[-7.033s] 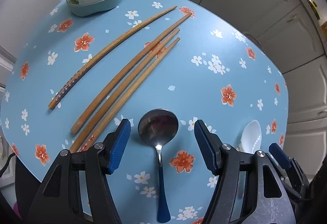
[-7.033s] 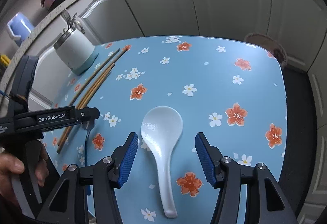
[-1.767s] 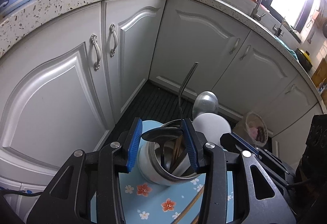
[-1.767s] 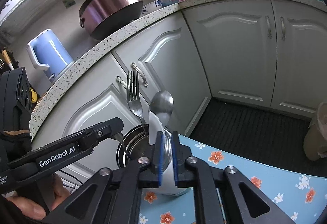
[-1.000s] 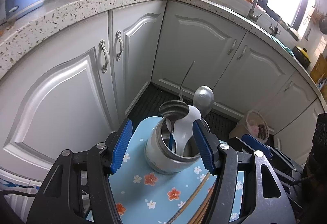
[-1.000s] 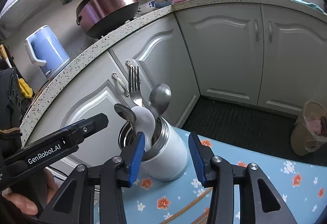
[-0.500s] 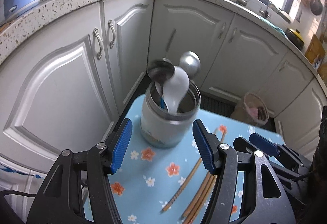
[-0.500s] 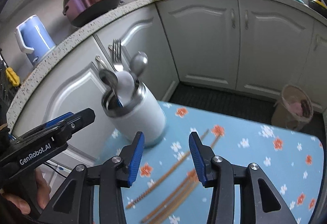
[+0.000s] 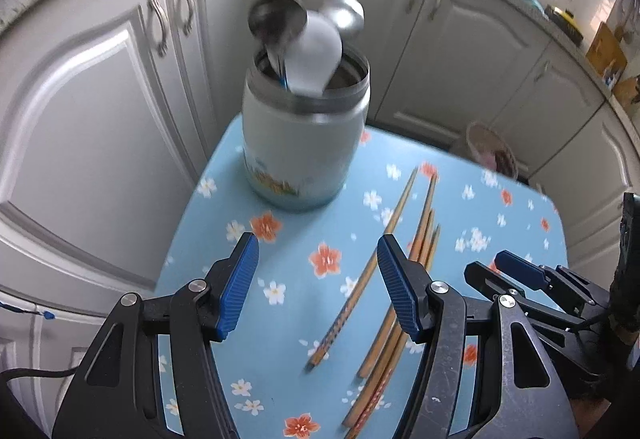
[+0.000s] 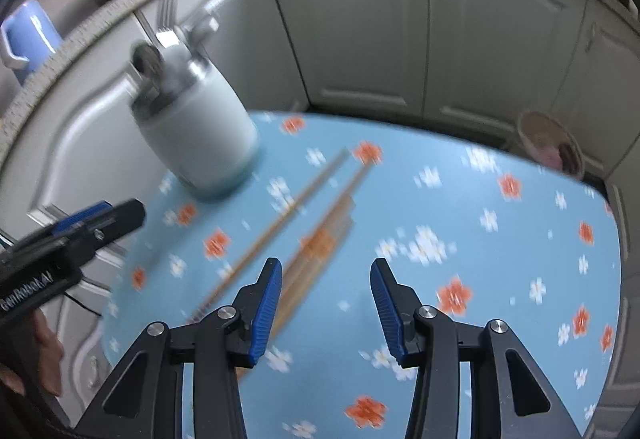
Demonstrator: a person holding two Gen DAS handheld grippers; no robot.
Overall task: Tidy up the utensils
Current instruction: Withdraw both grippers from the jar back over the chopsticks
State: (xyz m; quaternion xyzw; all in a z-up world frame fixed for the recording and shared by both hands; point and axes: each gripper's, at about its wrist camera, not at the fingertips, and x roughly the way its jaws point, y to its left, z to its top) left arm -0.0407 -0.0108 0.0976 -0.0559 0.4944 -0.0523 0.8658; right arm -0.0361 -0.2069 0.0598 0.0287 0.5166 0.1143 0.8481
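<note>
Both claws are seen with jaws apart and nothing between the blue pads: the left claw [image 9: 316, 291] is held over the blue flowered table [image 9: 304, 239], the right claw [image 10: 326, 305] likewise (right wrist view is motion-blurred). The white utensil holder [image 9: 302, 143] is stood upright near the table's far left corner, close to the white cabinets [image 9: 96, 87]. Inside it a white spoon [image 9: 316, 53], a dark metal spoon [image 9: 276, 21] and a second metal spoon [image 9: 344, 15] are lodged, bowls up; a fork [image 10: 166, 17] is also made out in the right wrist view. Four wooden chopsticks [image 9: 404, 271] are left lying flat on the table, just right of the holder, one patterned stick [image 9: 360, 279] slightly apart from the other three. The right claw is also caught at the right edge of the left wrist view, well apart from the holder.
</note>
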